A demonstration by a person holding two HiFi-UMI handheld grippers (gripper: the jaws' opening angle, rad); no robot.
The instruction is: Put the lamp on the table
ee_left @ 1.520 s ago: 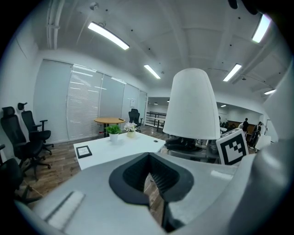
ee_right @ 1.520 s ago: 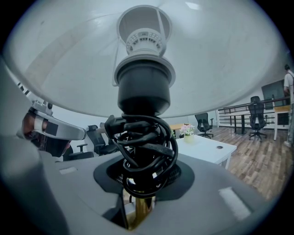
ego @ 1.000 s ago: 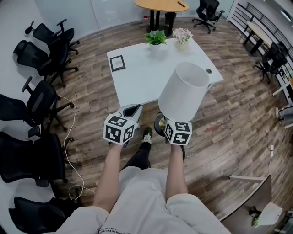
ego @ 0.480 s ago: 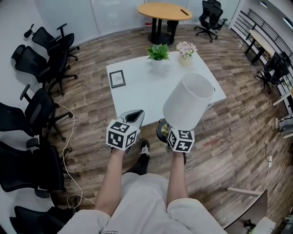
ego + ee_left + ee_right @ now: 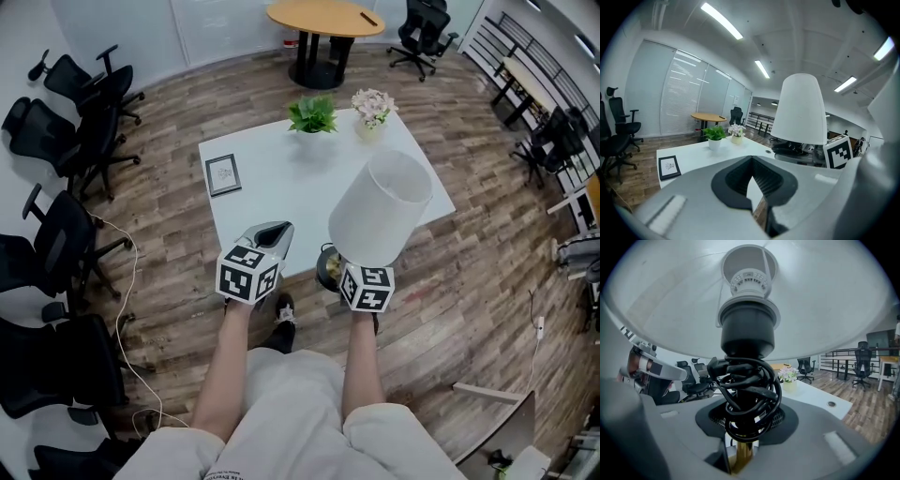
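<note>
A lamp with a white shade (image 5: 380, 211) and a dark round base (image 5: 326, 267) is held tilted over the near right edge of the white table (image 5: 281, 187). My right gripper (image 5: 347, 258) is shut on the lamp's brass stem (image 5: 740, 456), just under a bundle of black cord (image 5: 747, 394) wound round the stem; the shade (image 5: 811, 296) fills the top of the right gripper view. My left gripper (image 5: 270, 233) hangs beside it at the table's near edge, shut with nothing in it. In the left gripper view the left gripper (image 5: 757, 187) points over the table (image 5: 693, 152) with the shade (image 5: 799, 110) at its right.
On the table stand a potted plant (image 5: 312, 114), a pot of pale flowers (image 5: 372, 101) and a framed picture (image 5: 222, 174). Black office chairs (image 5: 66, 225) line the left wall. A round wooden table (image 5: 323, 17) is beyond. A white cable (image 5: 139, 309) lies on the wooden floor.
The person has stepped closer to the table, so both grippers now reach its near edge. The lamp stays in the right gripper, its shade further over the tabletop.
</note>
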